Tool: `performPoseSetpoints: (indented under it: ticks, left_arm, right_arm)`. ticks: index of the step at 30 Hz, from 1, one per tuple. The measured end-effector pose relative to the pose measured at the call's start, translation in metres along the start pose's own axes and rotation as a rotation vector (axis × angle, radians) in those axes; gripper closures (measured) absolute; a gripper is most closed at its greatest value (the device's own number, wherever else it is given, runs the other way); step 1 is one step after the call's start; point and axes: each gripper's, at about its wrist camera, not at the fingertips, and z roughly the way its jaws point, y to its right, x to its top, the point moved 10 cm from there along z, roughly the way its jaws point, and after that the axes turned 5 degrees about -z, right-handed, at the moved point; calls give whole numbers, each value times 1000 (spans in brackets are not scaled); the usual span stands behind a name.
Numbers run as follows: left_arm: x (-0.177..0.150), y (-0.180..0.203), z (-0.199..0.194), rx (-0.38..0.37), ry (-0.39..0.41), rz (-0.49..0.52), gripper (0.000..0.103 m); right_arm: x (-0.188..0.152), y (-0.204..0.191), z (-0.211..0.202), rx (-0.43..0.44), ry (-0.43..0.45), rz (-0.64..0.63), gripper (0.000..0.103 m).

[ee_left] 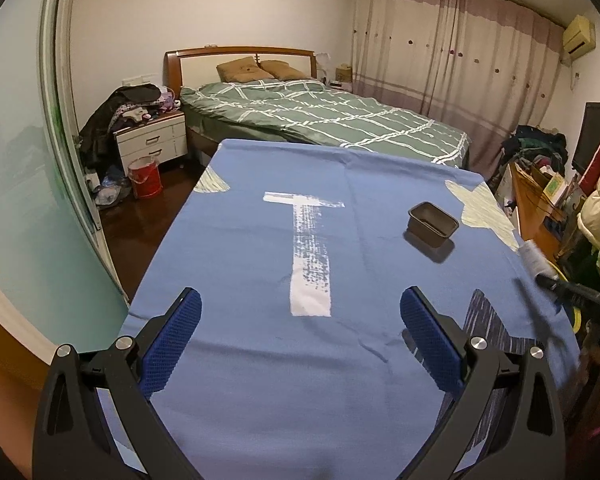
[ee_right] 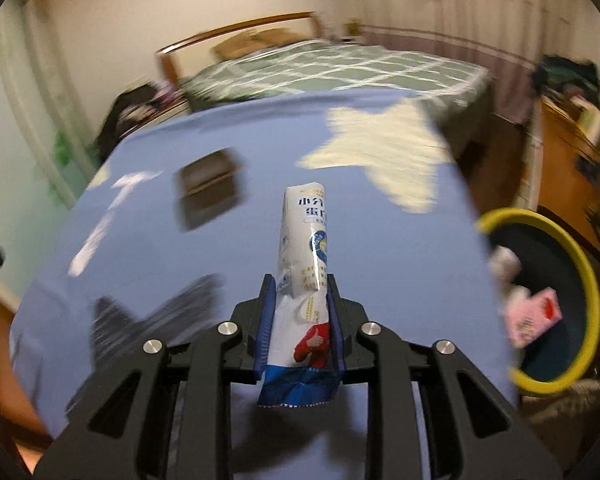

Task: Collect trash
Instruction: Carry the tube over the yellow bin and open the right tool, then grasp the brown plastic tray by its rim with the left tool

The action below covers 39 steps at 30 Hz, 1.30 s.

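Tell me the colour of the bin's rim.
Yellow. The bin has a dark inside; its rim shows best in the right wrist view, beside the table.

The wrapper — a white, crumpled snack packet with blue print and a red figure — stood out lengthwise above the blue cloth, its lower part pinched between blue pads. The brown tub sat upright and open on the cloth. The yellow-rimmed bin stood beside the table — pink and white packets inside.
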Motion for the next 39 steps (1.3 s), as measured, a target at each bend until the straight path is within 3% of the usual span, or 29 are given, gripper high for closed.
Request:
performPoseSetpoints:
  ticks: [8, 15, 19, 27, 39]
  left_arm:
    - [-3, 12, 8, -19, -16, 10, 5]
    - [-3, 28, 15, -36, -29, 34, 5]
    - [-3, 37, 20, -52, -39, 46, 5]
    - [-1, 78, 41, -106, -76, 130, 5]
    - [9, 181, 137, -226, -206, 307, 5]
  right_arm:
    - [-5, 132, -8, -236, 9, 225, 79]
    - [-15, 187, -3, -314, -14, 339, 75]
    - [-10, 199, -6, -366, 2, 335, 66]
    - [7, 180, 11, -345, 13, 255, 65]
    - [18, 170, 30, -332, -46, 246, 63]
